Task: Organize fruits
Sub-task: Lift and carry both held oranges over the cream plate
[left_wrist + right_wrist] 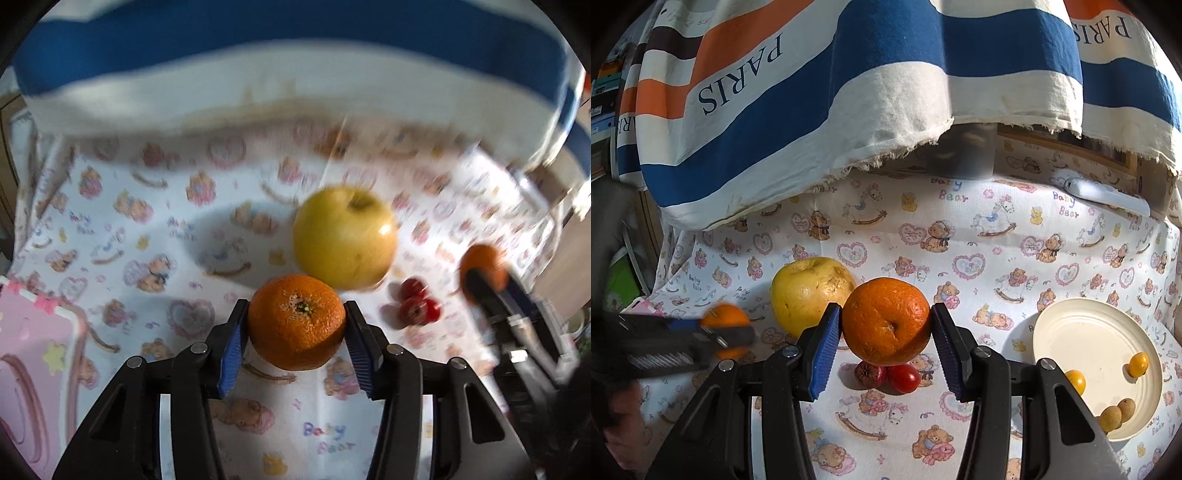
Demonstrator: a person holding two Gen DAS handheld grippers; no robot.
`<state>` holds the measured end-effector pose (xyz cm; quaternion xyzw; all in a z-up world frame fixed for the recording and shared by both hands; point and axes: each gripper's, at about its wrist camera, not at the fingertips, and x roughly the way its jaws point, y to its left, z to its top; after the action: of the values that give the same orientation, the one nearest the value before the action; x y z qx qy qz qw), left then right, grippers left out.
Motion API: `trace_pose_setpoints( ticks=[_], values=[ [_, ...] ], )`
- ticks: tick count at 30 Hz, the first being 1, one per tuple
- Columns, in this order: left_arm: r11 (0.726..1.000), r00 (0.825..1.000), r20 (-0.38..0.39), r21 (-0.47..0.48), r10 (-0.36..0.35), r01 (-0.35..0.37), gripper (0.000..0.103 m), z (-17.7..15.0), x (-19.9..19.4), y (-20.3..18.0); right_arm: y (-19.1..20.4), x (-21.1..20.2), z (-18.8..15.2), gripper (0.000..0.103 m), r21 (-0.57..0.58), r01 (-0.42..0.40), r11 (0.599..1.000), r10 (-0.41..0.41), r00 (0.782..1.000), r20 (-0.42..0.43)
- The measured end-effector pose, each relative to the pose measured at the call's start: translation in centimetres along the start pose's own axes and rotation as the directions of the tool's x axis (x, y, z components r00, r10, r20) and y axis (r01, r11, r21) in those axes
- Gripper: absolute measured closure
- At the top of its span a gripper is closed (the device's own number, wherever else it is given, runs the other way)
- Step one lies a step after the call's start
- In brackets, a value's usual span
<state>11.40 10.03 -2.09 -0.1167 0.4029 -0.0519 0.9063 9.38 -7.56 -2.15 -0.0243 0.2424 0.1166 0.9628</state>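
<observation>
Left gripper (296, 322) clamped on an orange (296, 322), blue ribbed pads pressed to both flanks, stem end facing up. Right gripper (886, 322) likewise closed on a second orange (886, 322), pads tight against its sides, fruit carried clear above the cloth. From the right wrist view, left gripper (728, 334) seen blurred at the far left edge with its orange (726, 317); from the left wrist view, right gripper (484, 277) seen blurred at the right with its own orange (487, 260).

Just beneath the right-held orange, resting on the teddy-bear tablecloth (960, 236): a dark red wrinkled fruit (870, 373) and a cherry tomato (904, 377), touching each other. Near right, a cream plate (1086, 332) holding two yellow cherry tomatoes (1138, 363) and two small brown round fruits (1117, 413).

Farther back, left of centre, a yellow apple (809, 291), sitting on the cloth just behind the right-held orange. Beyond, at the far edge, a striped blue, white and orange fabric (812, 92) printed PARIS, hanging down over the tablecloth. Far right, a white oblong object (1108, 194), too indistinct to name.
</observation>
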Motion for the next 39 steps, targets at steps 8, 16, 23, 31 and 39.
trace_pose_setpoints(
  ticks=[8,16,23,31,39],
  values=[
    [0.997,0.989,0.148,0.061,0.026,-0.036,0.054,0.2,-5.7,-0.7,-0.1,-0.9,0.5,0.052,0.034,-0.011,0.999,0.01,1.0,0.007],
    [0.989,0.975,0.223,0.139,0.012,-0.044,0.054,0.3,-8.0,-2.7,0.2,-4.4,2.6,0.052,0.012,-0.045,0.999,0.044,0.996,0.082],
    [0.987,0.949,0.311,0.159,-0.05,0.0,0.054,-1.1,-11.1,-5.5,-2.6,-9.8,4.4,0.052,-0.042,0.014,0.999,-0.006,0.982,0.187],
    [0.953,0.911,0.383,0.301,-0.15,0.03,0.054,-1.9,-14.4,-11.8,-8.8,-14.2,4.7,0.052,0.008,0.112,0.994,-0.11,0.961,0.254],
    [0.936,0.928,0.314,0.341,-0.203,0.089,0.054,-1.2,-12.1,-17.3,-14.3,-15.9,3.8,0.052,0.055,0.164,0.985,-0.173,0.947,0.272]
  ],
)
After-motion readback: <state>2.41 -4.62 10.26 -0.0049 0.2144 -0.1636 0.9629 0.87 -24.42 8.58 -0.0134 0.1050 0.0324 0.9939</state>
